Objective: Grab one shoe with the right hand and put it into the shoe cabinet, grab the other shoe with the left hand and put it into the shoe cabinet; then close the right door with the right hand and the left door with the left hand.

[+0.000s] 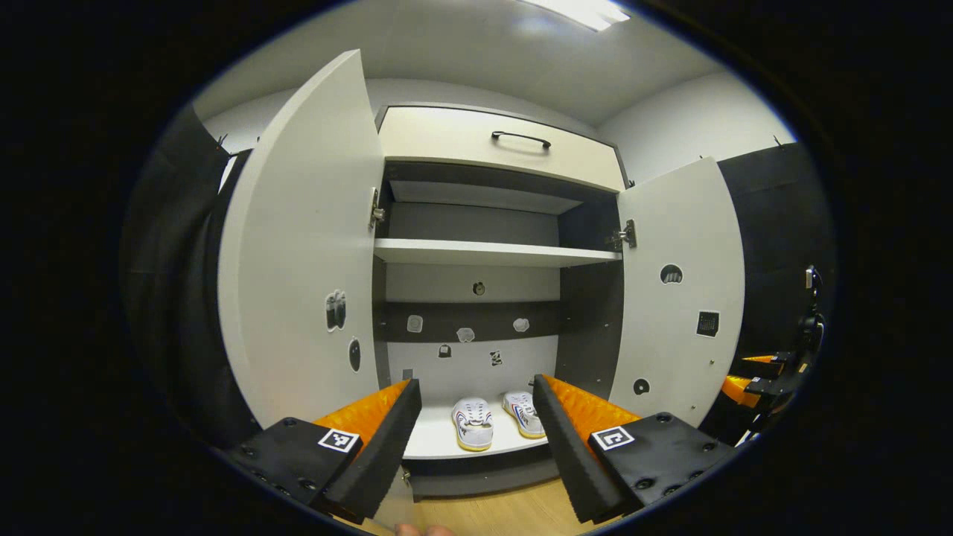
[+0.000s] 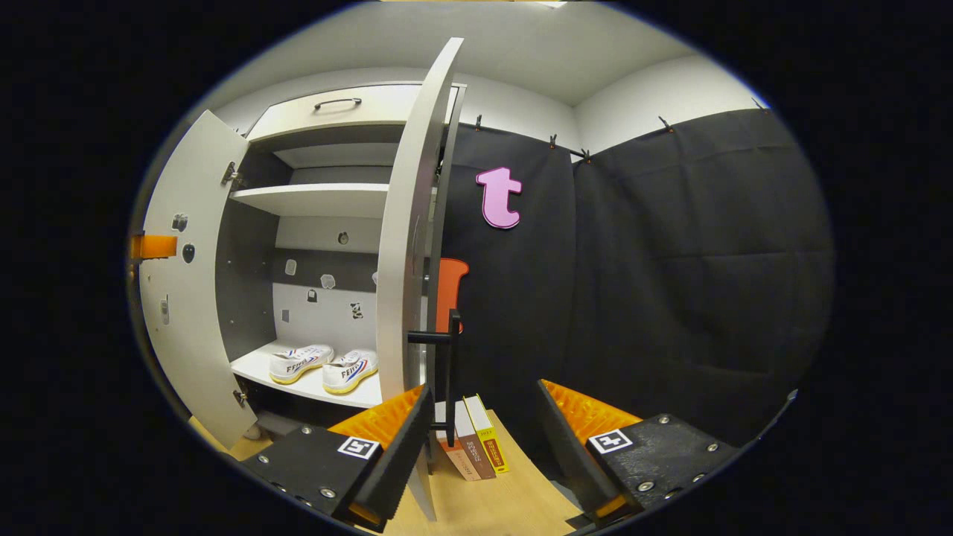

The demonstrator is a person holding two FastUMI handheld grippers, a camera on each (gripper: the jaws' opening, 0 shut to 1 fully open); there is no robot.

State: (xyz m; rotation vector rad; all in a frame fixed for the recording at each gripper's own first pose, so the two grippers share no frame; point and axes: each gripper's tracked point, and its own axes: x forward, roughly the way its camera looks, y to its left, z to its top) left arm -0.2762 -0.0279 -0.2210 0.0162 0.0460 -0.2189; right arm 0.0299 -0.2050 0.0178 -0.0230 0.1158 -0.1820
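Both shoes sit side by side on the bottom shelf (image 1: pixel 447 447) of the shoe cabinet (image 1: pixel 476 138); in the left gripper view the left shoe (image 1: pixel 473 423) and the right shoe (image 1: pixel 523 413) point toes outward; in the right gripper view the shoes carry side lettering in dark print with red and blue stripes, too small to read with certainty. The rig forbids reading labels, so the spines of the three books (image 2: pixel 473 445) standing on the wooden floor (image 2: pixel 506 499) beside the cabinet stay unread; small stickers dot the back panel and the inner faces of both doors.

The left tool (image 1: pixel 476 439) is released, its fingers spread wide and holding nothing, aimed at the open cabinet with the shoes framed between them; the left door (image 1: pixel 305 253) and the right door (image 1: pixel 681 290) both stand open. The right tool (image 2: pixel 482 439) is likewise released and empty; its left finger (image 2: pixel 387 439) lies just beside the edge of the right door, near the black door handle (image 2: pixel 447 372), though contact cannot be told. The other tool shows at the right edge of the left gripper view.
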